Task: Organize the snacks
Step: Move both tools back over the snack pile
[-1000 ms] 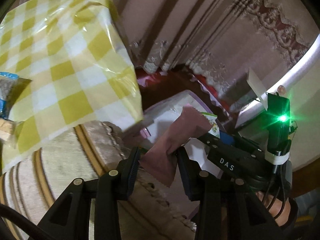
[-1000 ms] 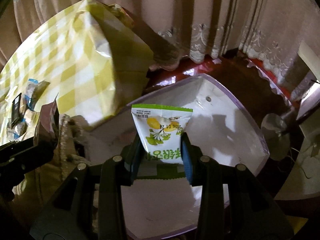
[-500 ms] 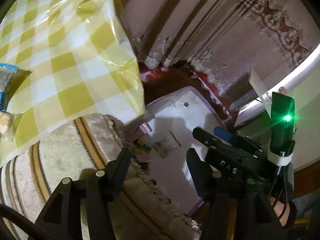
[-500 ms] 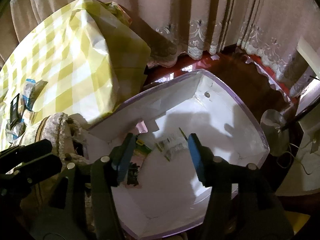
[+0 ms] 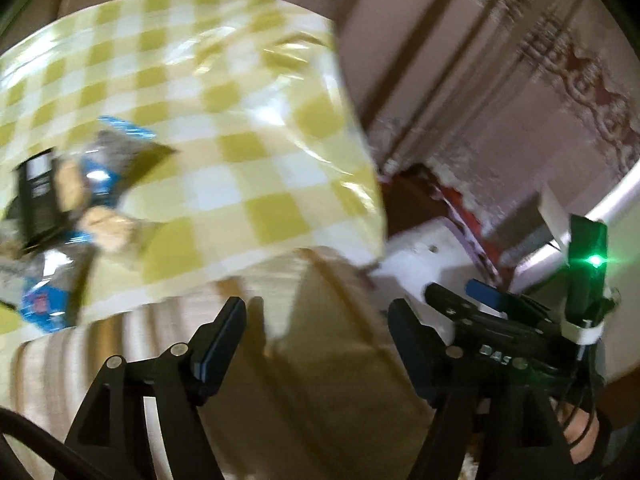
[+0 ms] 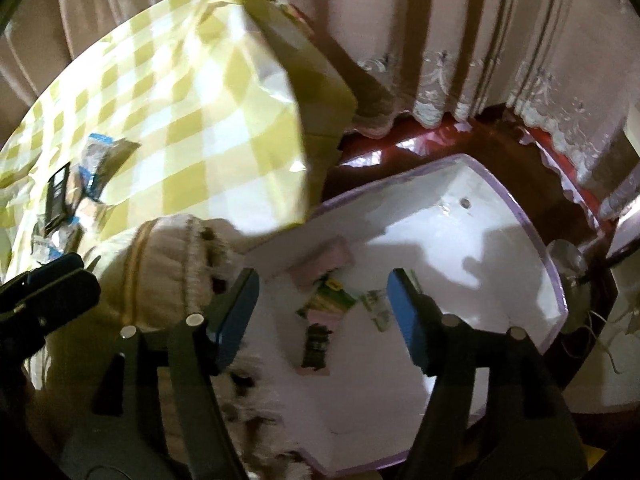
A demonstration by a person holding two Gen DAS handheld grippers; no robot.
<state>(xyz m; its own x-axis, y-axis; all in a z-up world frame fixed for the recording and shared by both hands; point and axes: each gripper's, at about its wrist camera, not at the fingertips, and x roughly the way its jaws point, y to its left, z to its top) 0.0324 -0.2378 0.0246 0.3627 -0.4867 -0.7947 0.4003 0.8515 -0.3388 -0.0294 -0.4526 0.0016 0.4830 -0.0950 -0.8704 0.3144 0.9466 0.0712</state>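
Note:
A white bin with a lilac rim (image 6: pixel 552 276) stands on the floor beside the table; its edge also shows in the left wrist view (image 5: pixel 420 248). Several snack packets (image 6: pixel 328 300) lie inside it, among them a pink one (image 6: pixel 320 264). More snack packets (image 5: pixel 68 196) lie on the yellow checked tablecloth (image 5: pixel 224 120), also seen in the right wrist view (image 6: pixel 76 192). My left gripper (image 5: pixel 316 344) is open and empty over a cushioned seat edge. My right gripper (image 6: pixel 322 304) is open and empty above the bin.
A beige cushioned seat (image 6: pixel 160 256) sits between table and bin. Curtains (image 6: pixel 440 40) hang behind. The floor (image 6: pixel 400 148) is dark red. The right gripper's body (image 5: pixel 500 332) with a green light is close on the left gripper's right.
Both grippers opened and dropped their packets into the bin. The left gripper has since swung left toward the table; the right has pulled back a little.

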